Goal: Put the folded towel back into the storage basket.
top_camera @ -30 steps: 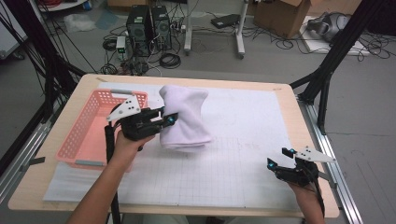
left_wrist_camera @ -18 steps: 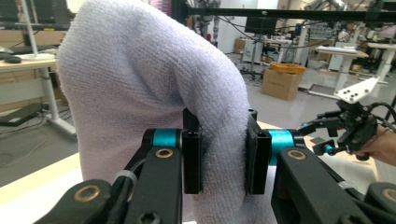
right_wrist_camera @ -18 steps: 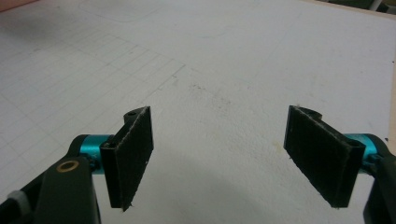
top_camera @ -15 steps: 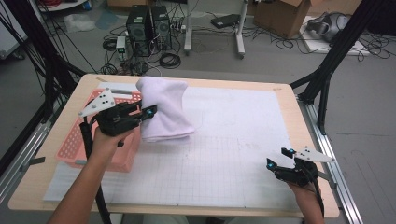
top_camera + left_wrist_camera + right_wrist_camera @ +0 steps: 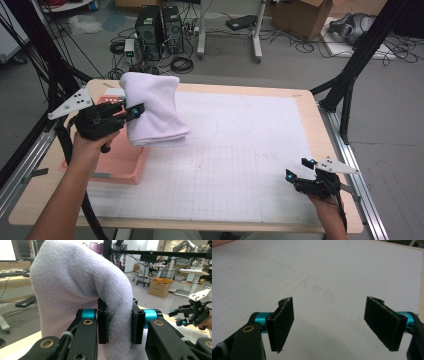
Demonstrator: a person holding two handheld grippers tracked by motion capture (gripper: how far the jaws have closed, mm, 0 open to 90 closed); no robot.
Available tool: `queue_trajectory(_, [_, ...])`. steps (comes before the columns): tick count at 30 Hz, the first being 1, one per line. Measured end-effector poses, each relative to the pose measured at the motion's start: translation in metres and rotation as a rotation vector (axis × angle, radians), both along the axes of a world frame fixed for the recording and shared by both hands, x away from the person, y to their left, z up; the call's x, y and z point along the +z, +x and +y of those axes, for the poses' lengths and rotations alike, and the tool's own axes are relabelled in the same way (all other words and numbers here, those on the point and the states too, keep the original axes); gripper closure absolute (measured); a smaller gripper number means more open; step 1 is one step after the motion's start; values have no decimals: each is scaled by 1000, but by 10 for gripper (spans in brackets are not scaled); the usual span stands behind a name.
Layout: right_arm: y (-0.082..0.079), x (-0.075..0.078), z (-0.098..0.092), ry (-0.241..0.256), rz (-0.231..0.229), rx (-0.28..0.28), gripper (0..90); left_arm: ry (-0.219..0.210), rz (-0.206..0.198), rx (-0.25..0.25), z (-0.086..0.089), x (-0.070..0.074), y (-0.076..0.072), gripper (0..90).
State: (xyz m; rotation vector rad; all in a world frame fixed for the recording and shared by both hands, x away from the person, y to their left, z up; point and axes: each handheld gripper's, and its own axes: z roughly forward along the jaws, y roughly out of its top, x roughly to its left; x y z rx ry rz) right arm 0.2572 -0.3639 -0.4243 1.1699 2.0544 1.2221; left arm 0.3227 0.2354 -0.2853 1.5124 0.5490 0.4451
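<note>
So on the far left there's the salmon-pink plastic mesh basket (image 5: 117,162) sitting at the left edge of the wooden bench (image 5: 300,100), which is covered by a white gridded mat (image 5: 235,150). Right above it, the left tongs (image 5: 134,112) are clamped on a folded, pale lilac terry towel (image 5: 152,107). In the left gripper view you can see the pads squeezing a thick fold of the cloth (image 5: 75,285) between them, so it's a firm pinch through several layers, which is probably why the stack hangs together instead of flopping open. The towel is up in the air, its lower folds drooping over the basket's right rim and the mat next to it. My guess is it's being carried over to drop into the basket, since the hand is held high enough to clear the wall.

Way over at the right front corner, the right tongs (image 5: 300,170) sit low over the mat, spread wide with nothing in them (image 5: 327,322), well apart from the towel. Looks parked out of the way.
</note>
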Motion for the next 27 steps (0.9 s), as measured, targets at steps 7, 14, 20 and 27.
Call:
queue_trajectory(7, [0,0,0,-1,0,0,228,-12,10,19,24,5,0,736])
queue_trajectory(14, [2,0,2,-7,-2,0,228,-19,15,52,52,9,-4,735])
queue_trajectory(20, [1,1,1,-1,1,-7,228,-23,28,91,78,8,-8,735])
queue_trajectory(27, [2,1,2,-4,-2,-1,228,-15,52,109,98,3,-9,735])
